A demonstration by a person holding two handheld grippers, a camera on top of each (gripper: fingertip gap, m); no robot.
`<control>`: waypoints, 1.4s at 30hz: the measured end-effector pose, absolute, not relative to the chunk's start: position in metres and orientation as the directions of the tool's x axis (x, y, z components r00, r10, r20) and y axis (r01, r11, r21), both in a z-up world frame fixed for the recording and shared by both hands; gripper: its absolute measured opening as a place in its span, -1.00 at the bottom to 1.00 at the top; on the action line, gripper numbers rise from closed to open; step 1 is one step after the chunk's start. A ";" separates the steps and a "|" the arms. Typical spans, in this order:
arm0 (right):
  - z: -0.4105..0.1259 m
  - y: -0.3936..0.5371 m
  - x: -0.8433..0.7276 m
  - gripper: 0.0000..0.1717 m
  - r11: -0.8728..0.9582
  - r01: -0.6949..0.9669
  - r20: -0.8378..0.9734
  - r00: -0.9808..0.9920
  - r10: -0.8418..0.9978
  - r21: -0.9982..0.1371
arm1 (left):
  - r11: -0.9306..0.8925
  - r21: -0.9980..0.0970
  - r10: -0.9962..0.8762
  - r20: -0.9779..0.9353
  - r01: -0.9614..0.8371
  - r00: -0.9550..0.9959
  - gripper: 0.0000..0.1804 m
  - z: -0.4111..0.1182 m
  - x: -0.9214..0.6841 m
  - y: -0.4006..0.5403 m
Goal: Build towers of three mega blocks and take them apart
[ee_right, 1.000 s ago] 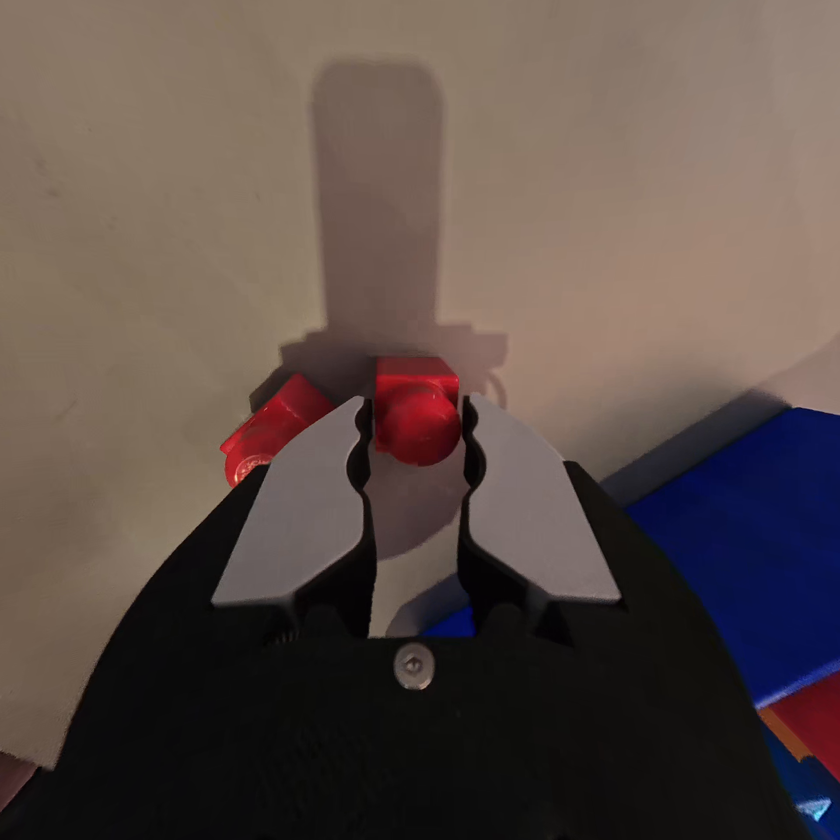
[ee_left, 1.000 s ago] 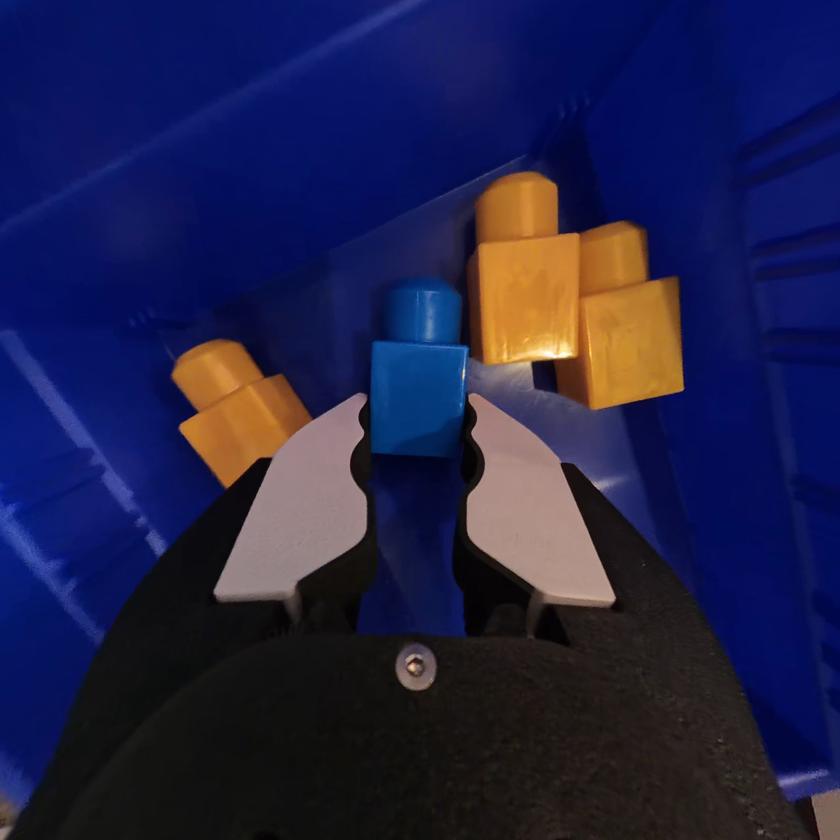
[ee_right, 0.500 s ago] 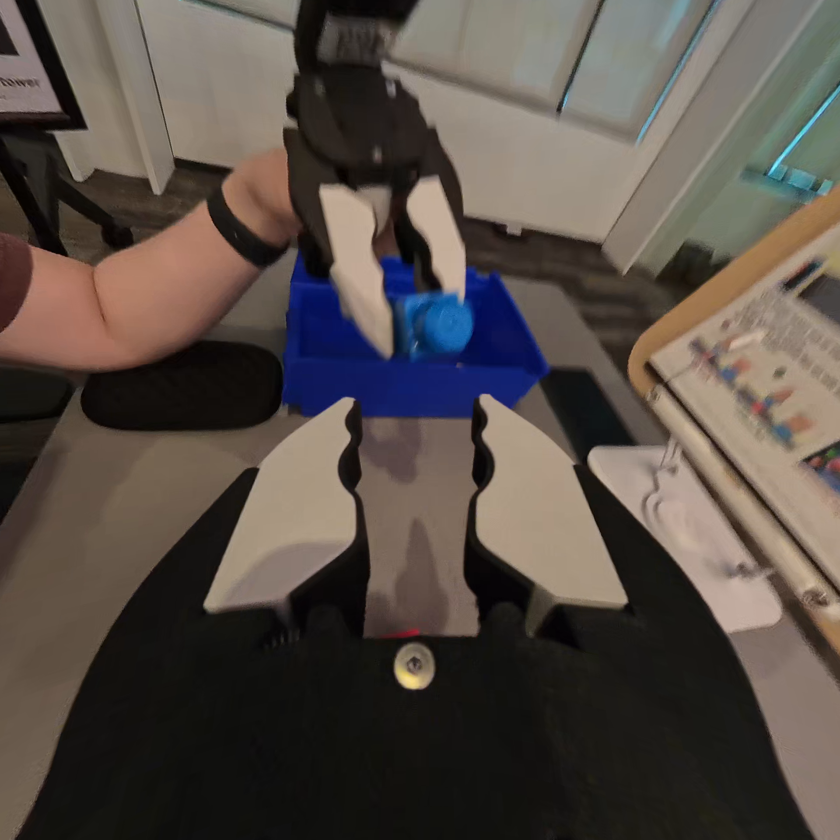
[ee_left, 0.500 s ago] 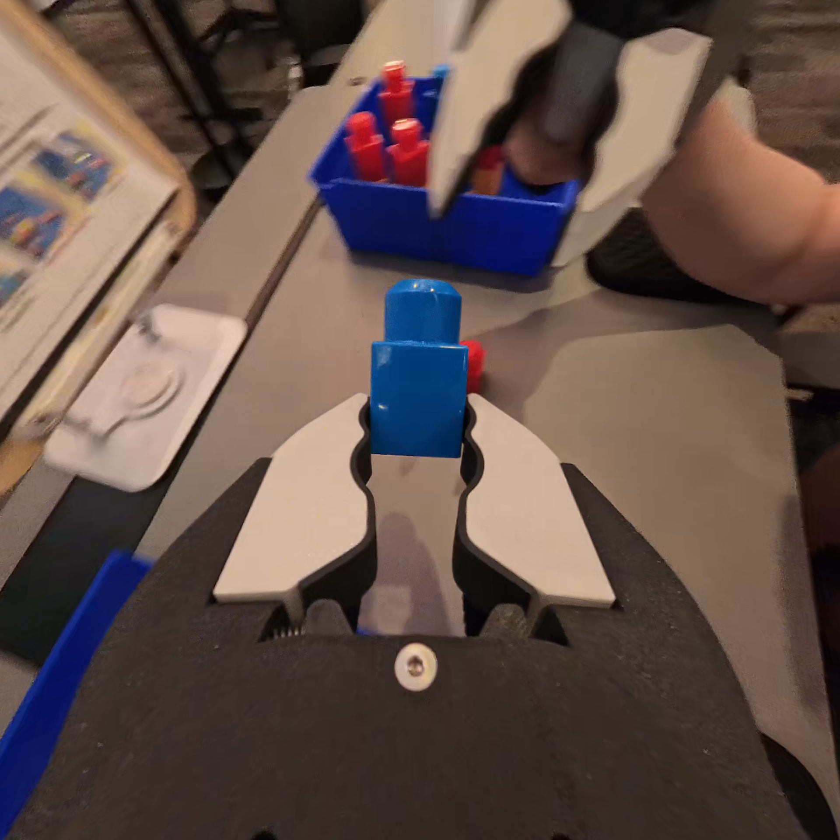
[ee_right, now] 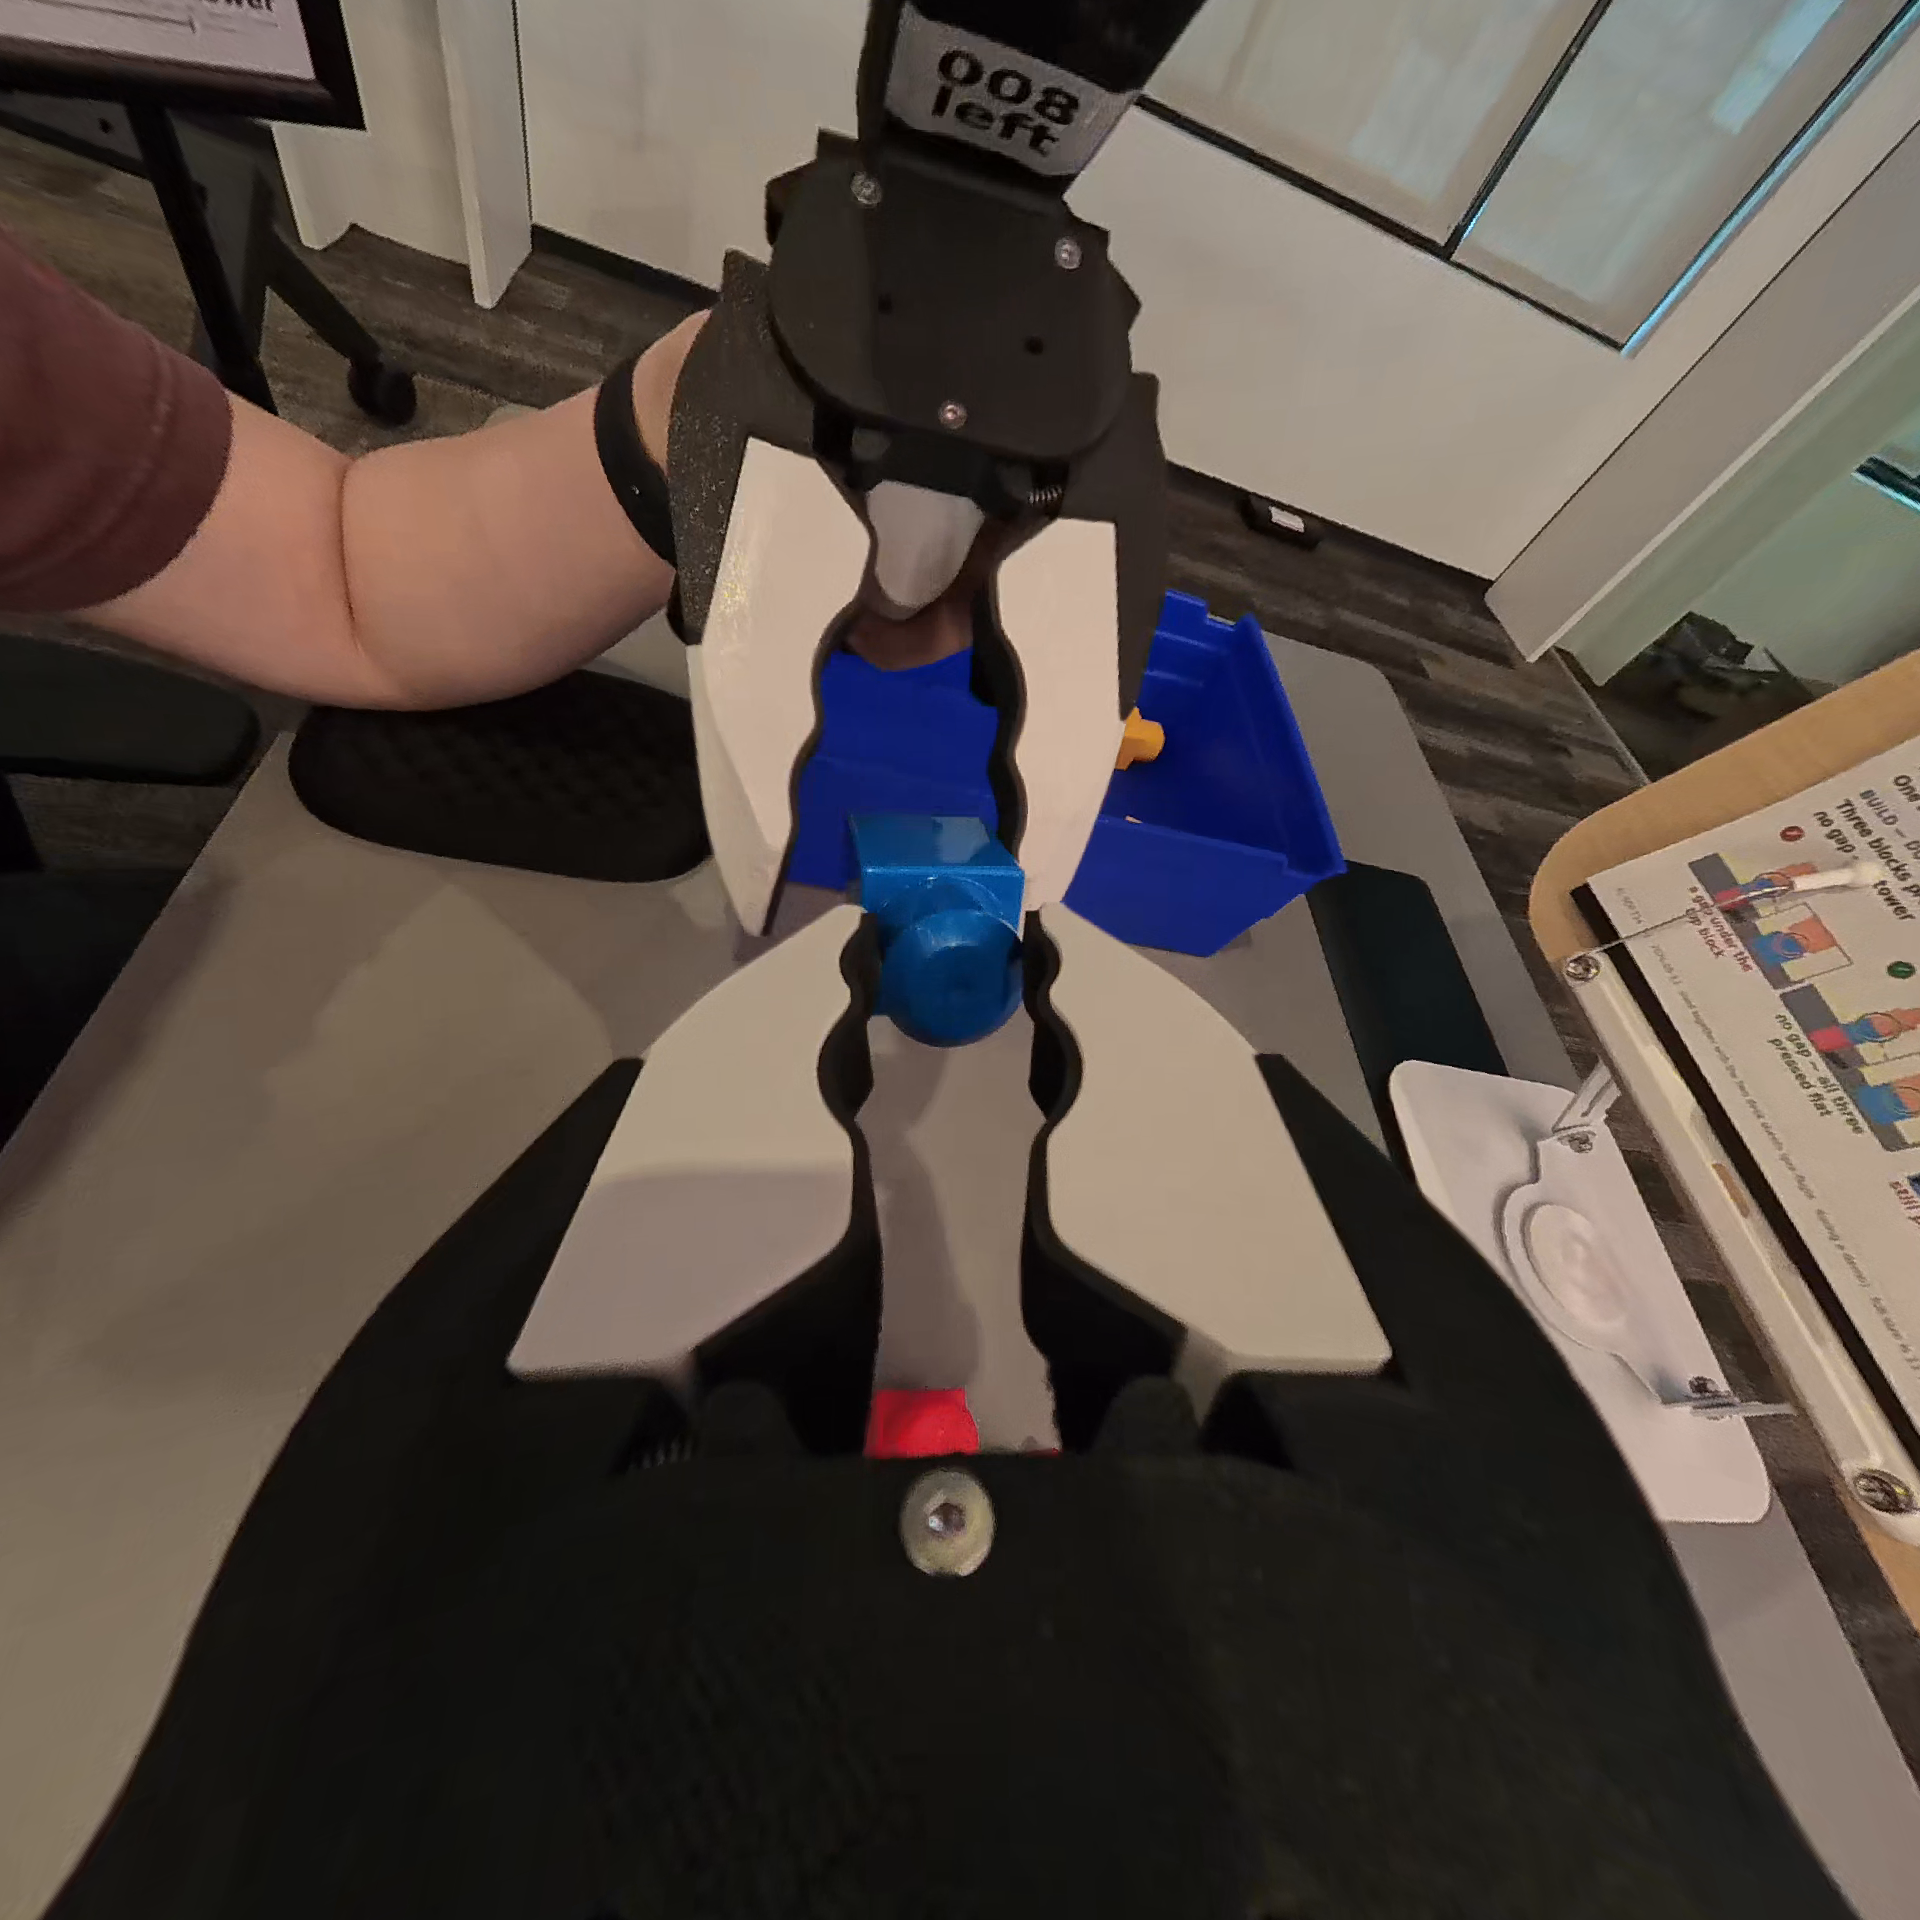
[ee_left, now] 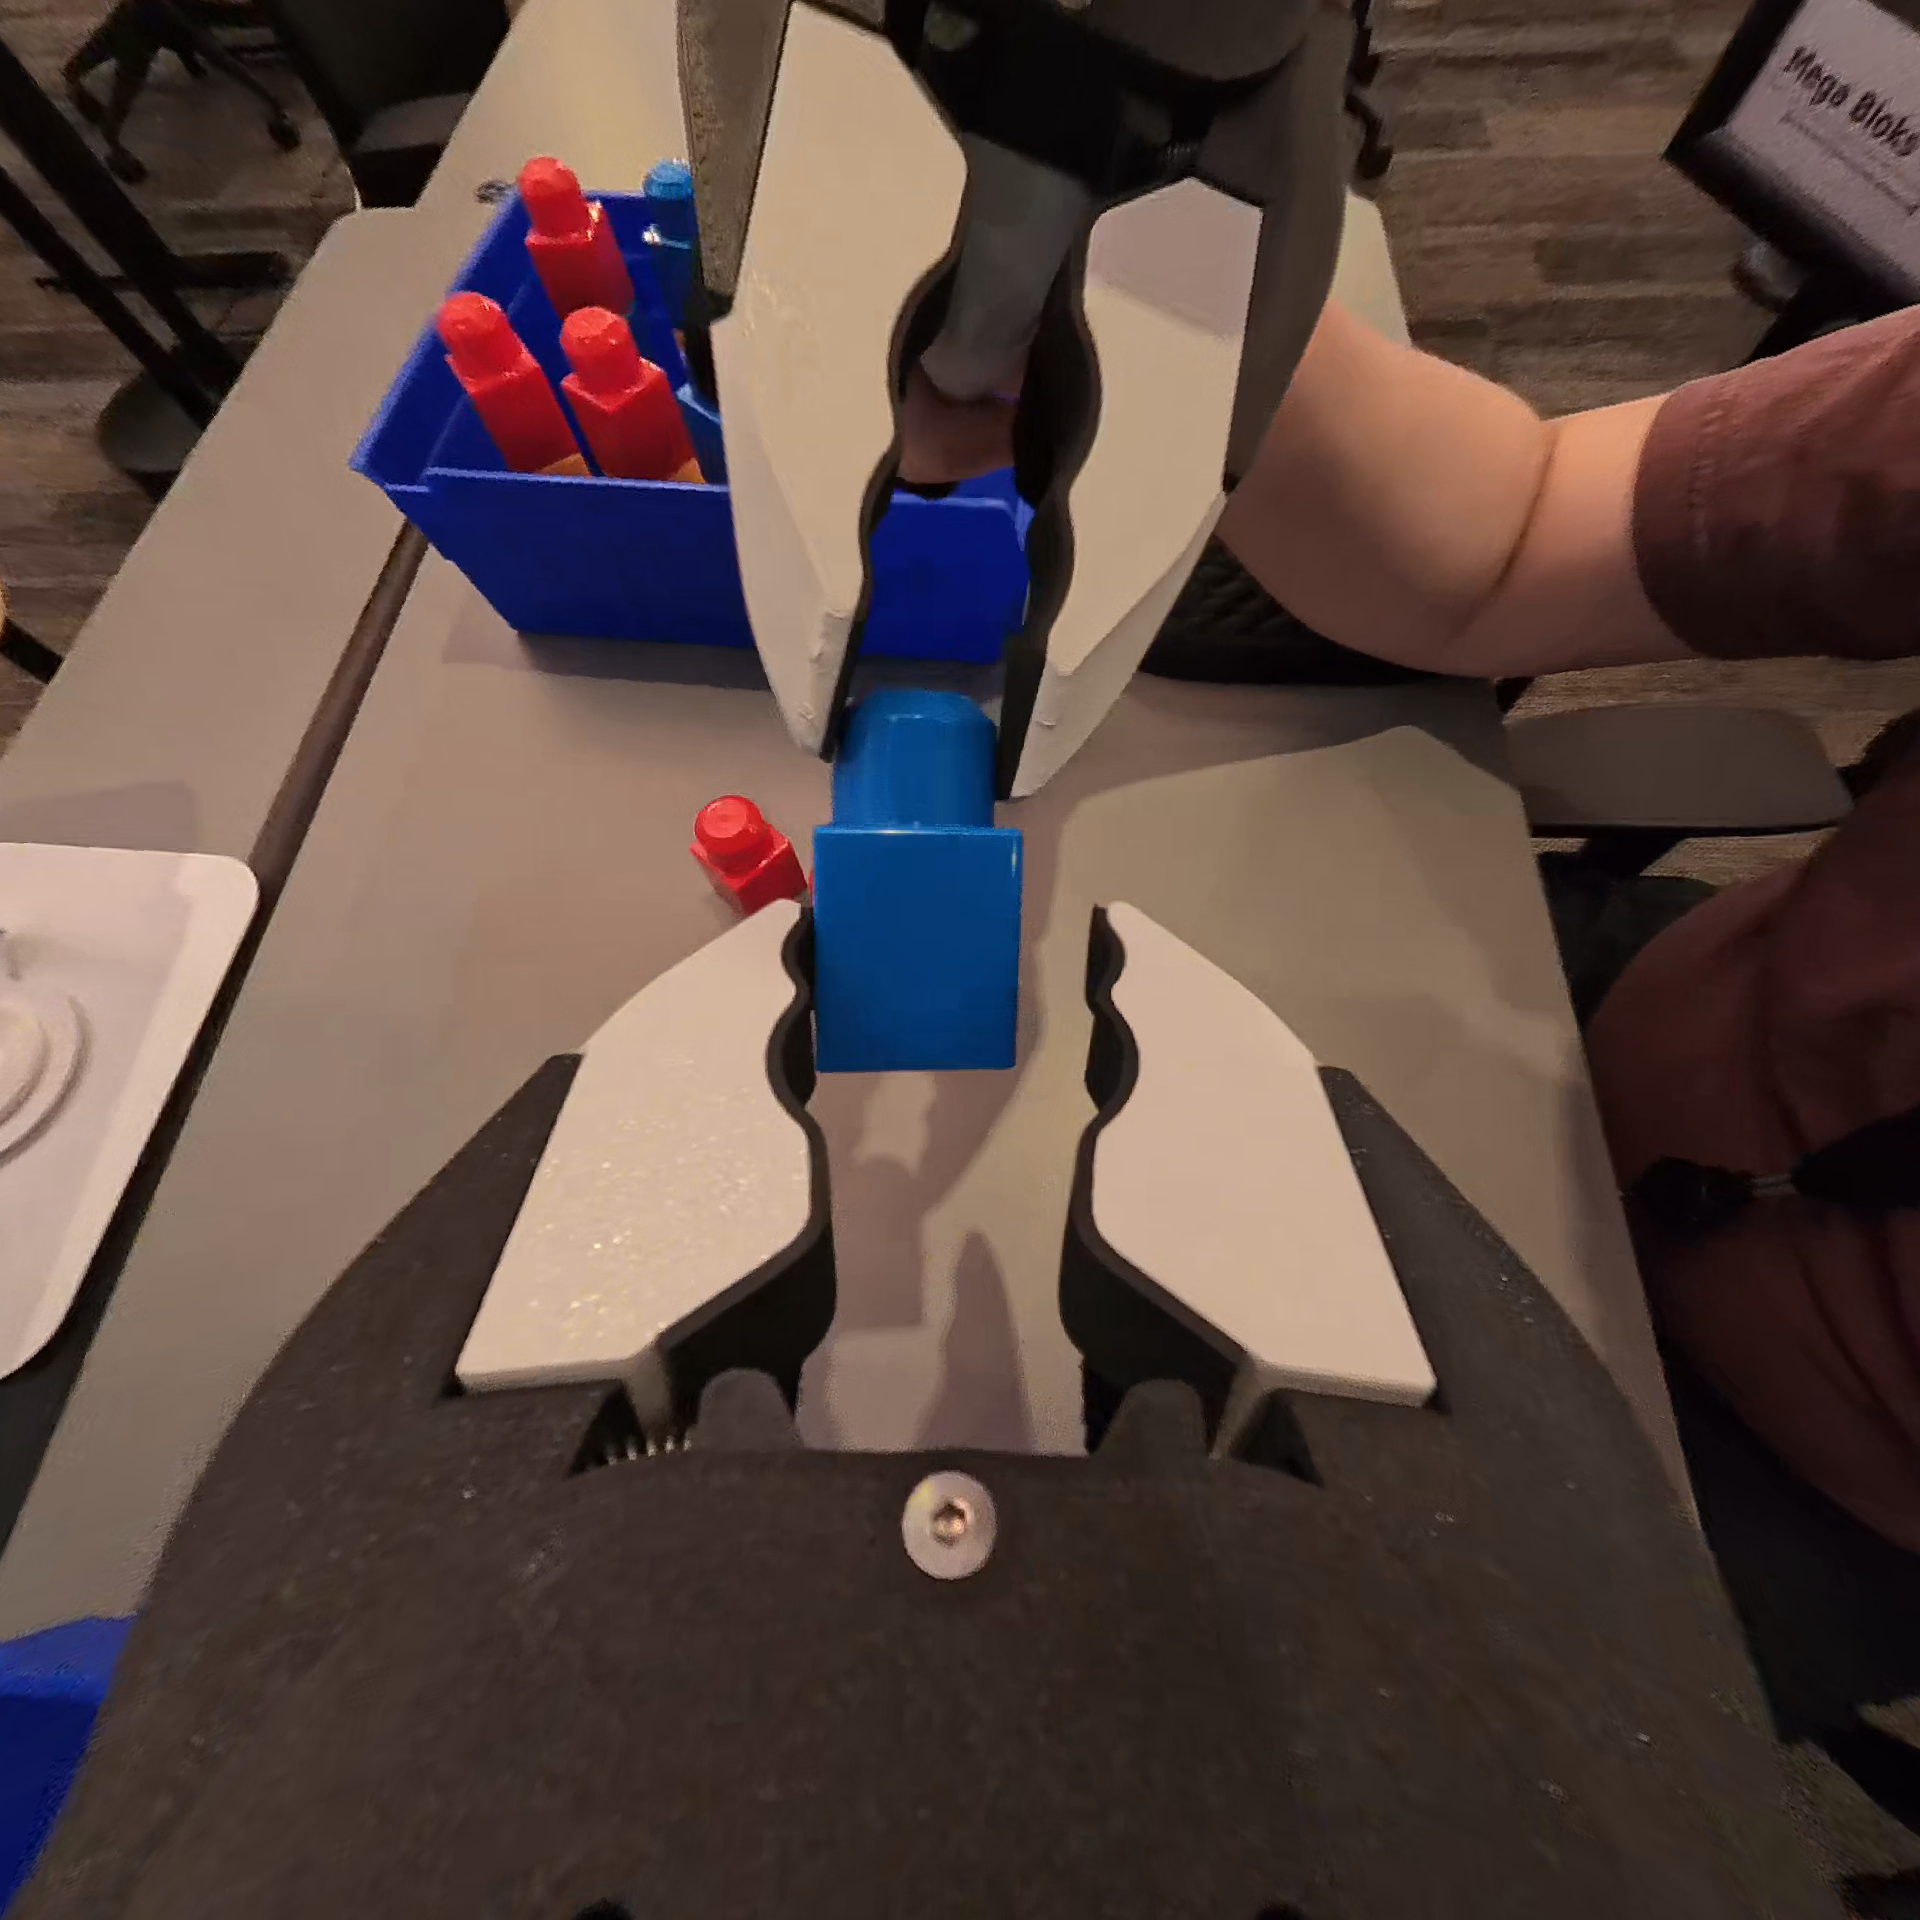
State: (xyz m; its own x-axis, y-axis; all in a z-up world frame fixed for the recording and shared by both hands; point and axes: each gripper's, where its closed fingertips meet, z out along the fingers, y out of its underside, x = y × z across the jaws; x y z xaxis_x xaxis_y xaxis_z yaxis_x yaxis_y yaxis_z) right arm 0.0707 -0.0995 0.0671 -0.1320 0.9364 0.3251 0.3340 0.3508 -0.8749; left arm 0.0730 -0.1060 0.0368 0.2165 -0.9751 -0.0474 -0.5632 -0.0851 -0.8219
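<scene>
A blue block [ee_left: 914,935] hangs above the grey table [ee_left: 1299,935], stud pointing away from my left gripper. My left gripper [ee_left: 951,920] is open around its square body: the left pad touches it and a gap shows at the right pad. My right gripper [ee_left: 925,748] comes from the far side and is shut on the block's round stud. In the right wrist view my right gripper [ee_right: 940,940] pinches the stud of the blue block [ee_right: 940,904], and the left gripper [ee_right: 904,904] stands opposite. A red block [ee_left: 748,852] lies on the table just left of them.
A blue bin [ee_left: 623,551] with red towers [ee_left: 509,384] stands at the far end. Another blue bin [ee_right: 1226,862] holds an orange block [ee_right: 1143,738]. A white tray [ee_right: 1558,1278] and an instruction board [ee_right: 1766,987] lie at the side. A person's arm [ee_left: 1455,520] reaches in. Only a small space, under 4 cm, lies between the two pairs of fingers.
My left gripper lifted the blue block out of the bin and brought it over the table. My right gripper left the red blocks, closed on the blue stud, and my left jaws opened.
</scene>
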 end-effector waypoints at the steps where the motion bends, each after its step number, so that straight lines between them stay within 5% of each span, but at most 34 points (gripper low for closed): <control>1: 0.066 -0.100 0.070 -0.69 0.362 0.346 0.336 -0.135 0.932 -0.865 | -0.081 -0.811 -0.974 -0.059 -0.580 0.219 -0.46 0.034 0.073 -0.105; 16: 0.058 -0.091 0.067 -0.70 0.379 0.410 0.378 -0.089 0.922 -0.829 | -0.110 -0.775 -0.964 -0.069 -0.622 0.257 -0.60 0.013 0.076 -0.088; 19: 0.067 -0.082 0.075 -0.41 0.387 0.406 0.411 -0.031 0.911 -0.828 | -0.151 -0.782 -0.949 -0.056 -0.604 0.310 -0.60 0.017 0.066 -0.079; 21: 0.057 -0.075 0.088 -0.42 0.341 0.480 0.376 -0.025 0.926 -0.808 | -0.181 -0.803 -0.931 -0.046 -0.568 0.361 -0.60 0.024 0.057 -0.071; 25: 0.007 -0.023 0.123 -0.49 0.068 0.737 0.285 0.172 0.943 -0.672 | -0.235 -0.865 -0.904 0.026 -0.444 0.428 -0.60 0.048 0.042 -0.064; 27: -0.010 0.009 0.138 -0.68 -0.151 0.765 0.249 0.379 0.891 -0.626 | -0.223 -0.875 -0.895 0.009 -0.429 0.447 -0.60 0.055 0.036 -0.063; 30: -0.042 0.008 0.139 -0.59 -0.309 0.773 0.107 0.434 0.894 -0.554 | -0.207 -0.883 -0.888 -0.011 -0.422 0.459 -0.60 0.063 0.030 -0.066; 42: -0.133 0.017 0.151 -0.37 -0.420 0.873 0.091 0.452 0.887 -0.247 | -0.211 -0.865 -0.906 -0.001 -0.455 0.424 -0.60 0.057 0.037 -0.073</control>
